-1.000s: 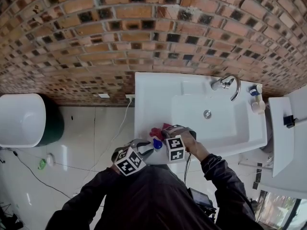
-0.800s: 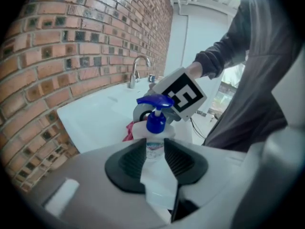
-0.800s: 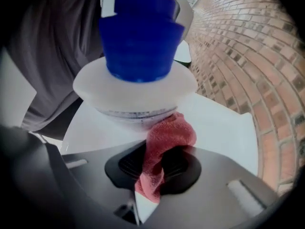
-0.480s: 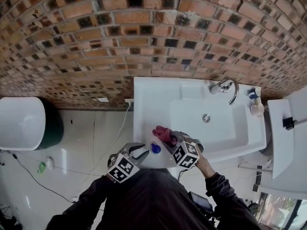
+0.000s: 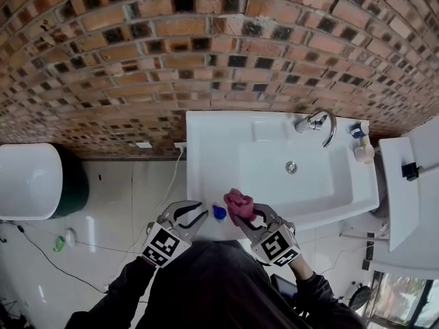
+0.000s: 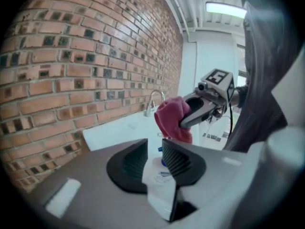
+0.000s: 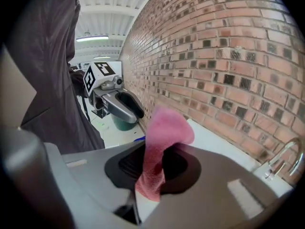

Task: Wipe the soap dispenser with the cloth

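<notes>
a red brick wall (image 5: 206, 46) backs a white washbasin (image 5: 200, 157) with a chrome tap (image 5: 317, 123), above a pale tiled floor (image 5: 130, 184). both tools are held off the basin's near rim, close in front of the person.

the left gripper (image 6: 153, 155) has its fingers narrow and closing, with the soap dispenser (image 6: 159, 182) between them. it is a small white bottle, and its blue top pokes out just past the fingertips. the pads look pressed against its sides. the right gripper (image 7: 153, 157) is clamped on the pink cloth (image 7: 166, 128). the cloth stands in a folded lump beyond its fingertips, with a tail hanging back behind the pads. seen from the left fingers, the cloth sits just beyond them and a little to the right, near the dispenser's top. i cannot tell whether it touches.

the step in hand looks like bringing cloth and bottle together. to do it well, i would keep the left fingers firm and low on the body, so the bottle cannot twist. i would lead with the soft lump rather than the hard fingertips. the exposed top and shoulder come first, and the bottle would then need turning to reach the sides the pads cover.

the bottle's label shows a small bluish mark, too blurred to read, and no brand can be made out. the gripper cubes carry only black-and-white square patterns, no words.
</notes>
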Available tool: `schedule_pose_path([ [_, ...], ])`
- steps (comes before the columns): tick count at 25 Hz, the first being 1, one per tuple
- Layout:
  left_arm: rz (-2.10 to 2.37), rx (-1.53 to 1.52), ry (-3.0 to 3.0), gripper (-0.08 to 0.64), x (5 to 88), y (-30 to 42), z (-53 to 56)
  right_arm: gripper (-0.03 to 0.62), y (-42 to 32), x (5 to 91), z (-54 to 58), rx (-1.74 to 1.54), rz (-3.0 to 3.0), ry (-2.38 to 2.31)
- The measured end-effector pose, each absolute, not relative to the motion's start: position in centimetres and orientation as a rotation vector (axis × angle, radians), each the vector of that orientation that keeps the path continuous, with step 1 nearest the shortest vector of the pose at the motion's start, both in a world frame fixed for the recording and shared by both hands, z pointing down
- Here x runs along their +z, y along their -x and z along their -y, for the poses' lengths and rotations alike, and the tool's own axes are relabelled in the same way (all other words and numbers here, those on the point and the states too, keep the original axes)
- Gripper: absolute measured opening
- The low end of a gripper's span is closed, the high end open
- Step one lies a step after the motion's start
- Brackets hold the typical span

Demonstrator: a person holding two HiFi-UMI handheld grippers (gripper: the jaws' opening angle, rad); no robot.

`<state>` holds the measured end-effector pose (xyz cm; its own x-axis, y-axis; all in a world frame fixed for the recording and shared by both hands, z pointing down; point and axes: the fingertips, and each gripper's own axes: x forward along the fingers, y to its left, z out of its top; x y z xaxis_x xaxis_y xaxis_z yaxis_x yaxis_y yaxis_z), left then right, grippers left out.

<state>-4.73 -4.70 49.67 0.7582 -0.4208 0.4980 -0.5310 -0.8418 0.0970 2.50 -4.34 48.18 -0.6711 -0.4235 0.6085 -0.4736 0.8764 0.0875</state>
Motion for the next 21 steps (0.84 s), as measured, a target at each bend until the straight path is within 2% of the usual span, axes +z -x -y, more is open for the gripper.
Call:
schedule_pose_path([
  [21, 0.699, 0.686, -2.745, 0.091, 49.51, 3.60, 3.89, 0.067, -1.83, 47.32, 4.58, 0.090, 2.410, -0.667],
])
